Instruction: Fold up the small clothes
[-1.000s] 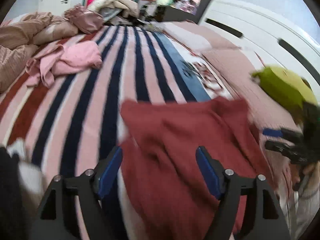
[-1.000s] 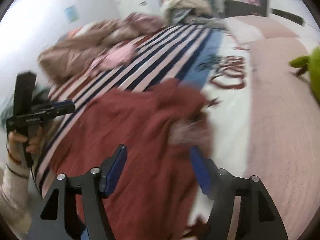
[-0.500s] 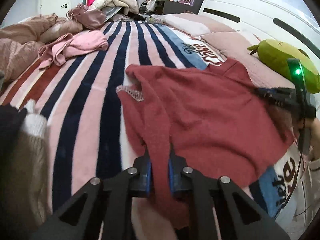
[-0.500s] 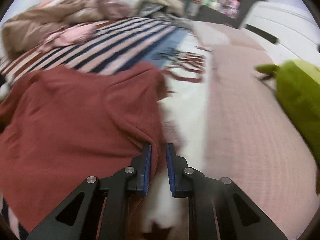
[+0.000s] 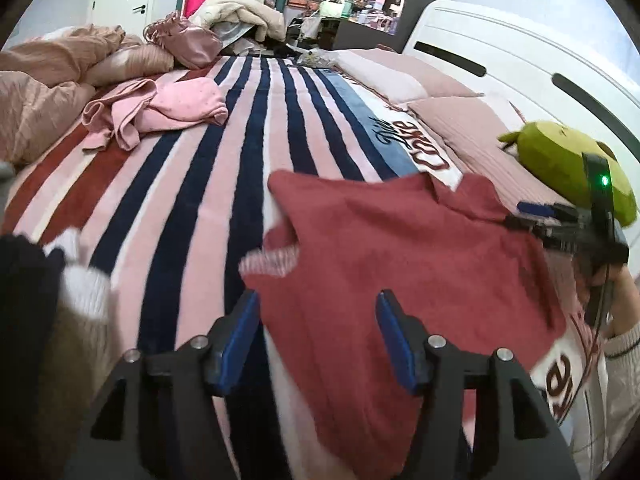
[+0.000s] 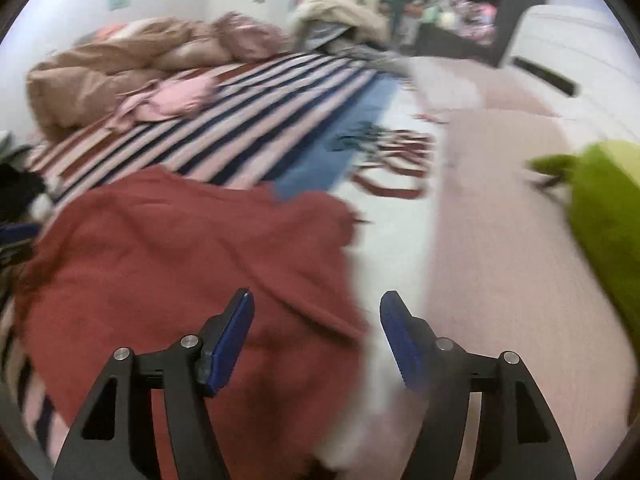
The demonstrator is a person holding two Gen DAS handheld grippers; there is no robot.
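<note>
On the striped blanket [image 5: 248,128], the red sweater [image 5: 400,248] lay spread nearly flat, probably laid out for folding. The left gripper [image 5: 318,336] and right gripper [image 6: 316,332] hovered above its near edge, jaws spread wide, gripping nothing.

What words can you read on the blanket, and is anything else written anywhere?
"Diet Coke": on the striped blanket, dark script then red letters, seen at a slant.
"ea": red letters near the blanket's edge, cut off.
In the right wrist view the same writing is too blurred to read.
Shelf items: too small to read.
</note>
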